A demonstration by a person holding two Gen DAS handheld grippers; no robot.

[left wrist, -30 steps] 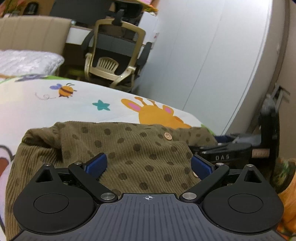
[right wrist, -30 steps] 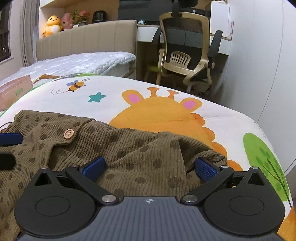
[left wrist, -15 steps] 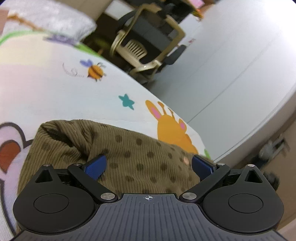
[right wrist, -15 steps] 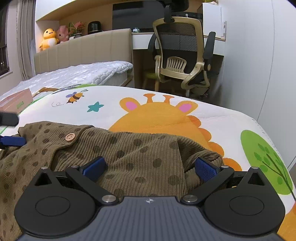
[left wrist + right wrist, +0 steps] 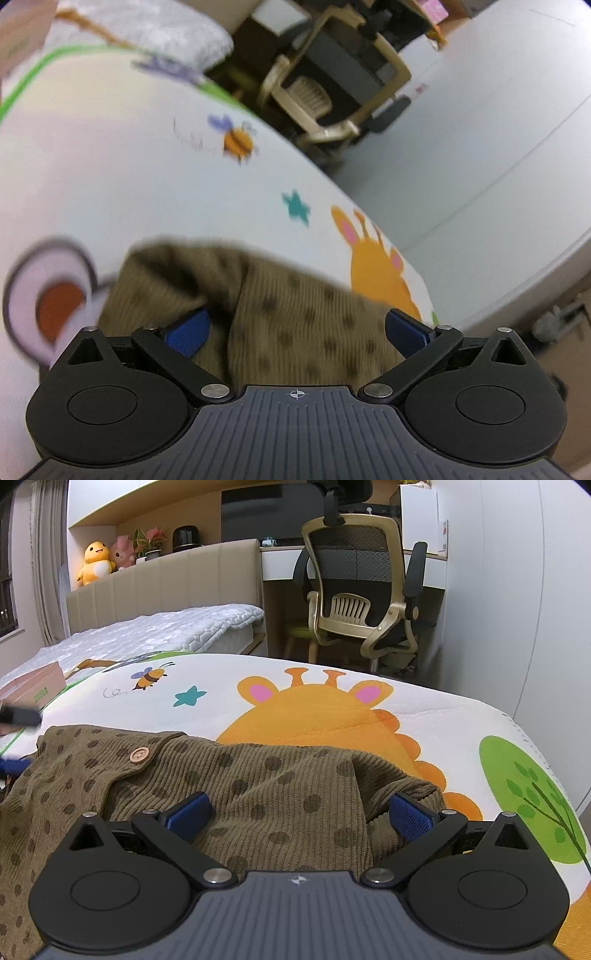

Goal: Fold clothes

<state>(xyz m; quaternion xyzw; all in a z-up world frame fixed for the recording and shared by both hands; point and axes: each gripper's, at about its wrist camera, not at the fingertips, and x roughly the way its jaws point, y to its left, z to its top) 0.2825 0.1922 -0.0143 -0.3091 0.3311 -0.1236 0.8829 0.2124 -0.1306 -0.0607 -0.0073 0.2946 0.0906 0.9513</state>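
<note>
- Garment (image 5: 258, 786): one olive-brown ribbed piece with darker dots, lying rumpled on the printed sheet (image 5: 229, 694) of the bed, directly ahead of both my grippers. In the left wrist view it shows as garment (image 5: 295, 317), blurred.
- Button (image 5: 139, 755): pale, round, on the garment's left half, beside a flap edge that runs down to the left.
- Fold: a raised ridge crosses the garment's right part, with a bunched end near my right gripper's right finger.
- Right gripper (image 5: 297, 814): fingers spread wide apart, blue pads on either side of the cloth; I see nothing clamped between them. Whether the pads touch the fabric I cannot tell.
- Left gripper (image 5: 295, 328): fingers likewise spread wide, set over the garment's near edge; the left pad sits in a dip of the cloth. The view is tilted and smeared.
- Left gripper, seen from the right wrist view: a dark bar and a blue pad at the far left edge, just beside the garment's left corner.
- Sheet print: a bee (image 5: 149, 675), a teal star (image 5: 189, 696), an orange giraffe head (image 5: 314, 716), a green tree (image 5: 532, 797).
- Cardboard box (image 5: 35, 685): on the bed at far left.
- Office chair (image 5: 360, 590): beyond the foot of the bed, at a desk.
- Plush toys (image 5: 96, 562): on the shelf above the headboard.
</note>
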